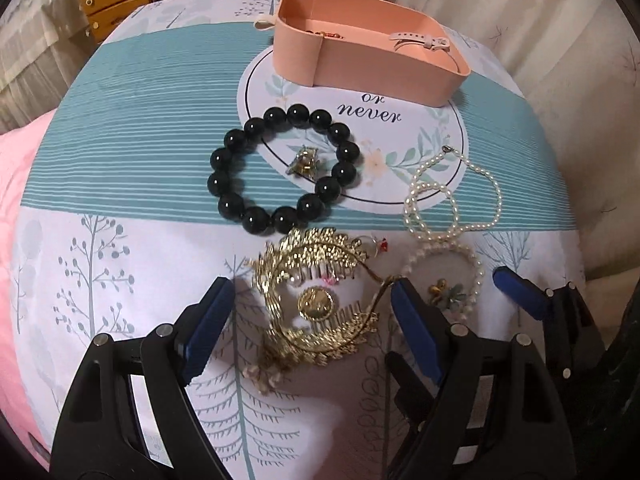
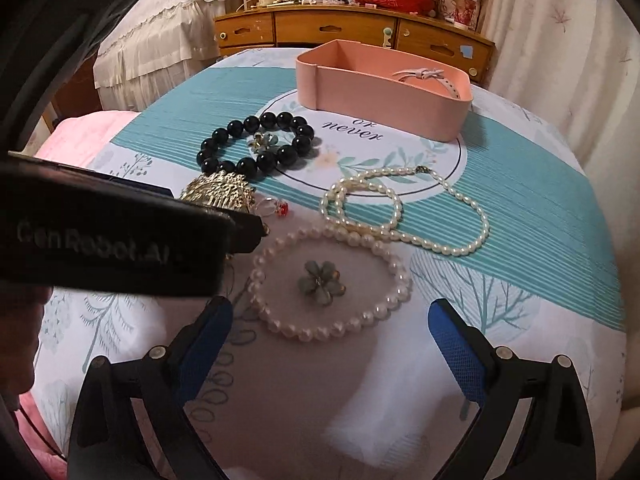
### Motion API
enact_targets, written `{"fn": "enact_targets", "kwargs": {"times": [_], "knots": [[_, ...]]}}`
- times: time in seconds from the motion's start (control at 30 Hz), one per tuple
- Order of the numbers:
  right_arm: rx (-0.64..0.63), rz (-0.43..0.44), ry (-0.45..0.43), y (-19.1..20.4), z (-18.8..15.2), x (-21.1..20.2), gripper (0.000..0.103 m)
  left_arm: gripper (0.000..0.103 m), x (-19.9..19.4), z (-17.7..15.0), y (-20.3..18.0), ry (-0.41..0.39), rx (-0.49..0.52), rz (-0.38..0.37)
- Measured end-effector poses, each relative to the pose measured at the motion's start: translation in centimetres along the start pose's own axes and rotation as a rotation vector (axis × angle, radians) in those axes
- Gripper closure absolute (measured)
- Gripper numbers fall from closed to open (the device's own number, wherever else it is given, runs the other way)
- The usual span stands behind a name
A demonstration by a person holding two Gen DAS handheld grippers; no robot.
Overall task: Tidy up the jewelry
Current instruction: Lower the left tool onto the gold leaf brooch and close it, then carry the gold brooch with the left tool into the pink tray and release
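Your left gripper [image 1: 308, 312] has its jaws spread wide, and the gold comb [image 1: 320, 300] lies between them on the cloth [image 1: 120, 168], held by neither; whether the right pad touches the comb's edge cannot be told. Beyond it sits the black bracelet [image 1: 280, 168], ringing a small brooch [image 1: 304, 162]. To the right lie the pearl necklace [image 1: 452, 196] and pearl bracelet [image 1: 444, 276], with the pink box [image 1: 360, 64] farthest off, a watch [image 1: 420, 42] inside.

In the right wrist view, your right gripper [image 2: 332, 332] also has its jaws wide apart and holds nothing. The pearl bracelet [image 2: 328, 284] lies just ahead of them, around a flower brooch [image 2: 322, 278].
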State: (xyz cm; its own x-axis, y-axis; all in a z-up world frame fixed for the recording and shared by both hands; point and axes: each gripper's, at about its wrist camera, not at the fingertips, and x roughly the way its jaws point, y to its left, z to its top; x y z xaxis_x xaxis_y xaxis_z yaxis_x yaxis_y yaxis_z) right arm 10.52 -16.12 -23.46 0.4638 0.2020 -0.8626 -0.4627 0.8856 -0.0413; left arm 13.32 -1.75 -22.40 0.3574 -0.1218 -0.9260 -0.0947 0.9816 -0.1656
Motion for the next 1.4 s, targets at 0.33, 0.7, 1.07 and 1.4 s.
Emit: {"fn": "enact_targets", "kwargs": {"times": [0.33, 0.7, 1.07, 1.4], "knots": [[0.004, -0.002, -0.017, 0.0, 0.6, 0.4, 0.004, 0.071, -0.5, 0.1, 0.2, -0.064, 0.048, 0.028], [-0.036, 0.02, -0.027, 1.0, 1.7, 0.3, 0.057, 0.088, -2.3, -0.3, 2.1, -0.139, -0.012, -0.074], [0.115, 0.104, 0.069, -0.4, 3.4, 0.1, 0.084, 0.094, -4.7, -1.3, 3.1, -0.202, -0.035, -0.118], [0.068, 0.131, 0.042, 0.0, 4.5, -1.5, 0.096, 0.094, -5.8, -1.7, 4.4, -0.245, -0.077, -0.095]]}}
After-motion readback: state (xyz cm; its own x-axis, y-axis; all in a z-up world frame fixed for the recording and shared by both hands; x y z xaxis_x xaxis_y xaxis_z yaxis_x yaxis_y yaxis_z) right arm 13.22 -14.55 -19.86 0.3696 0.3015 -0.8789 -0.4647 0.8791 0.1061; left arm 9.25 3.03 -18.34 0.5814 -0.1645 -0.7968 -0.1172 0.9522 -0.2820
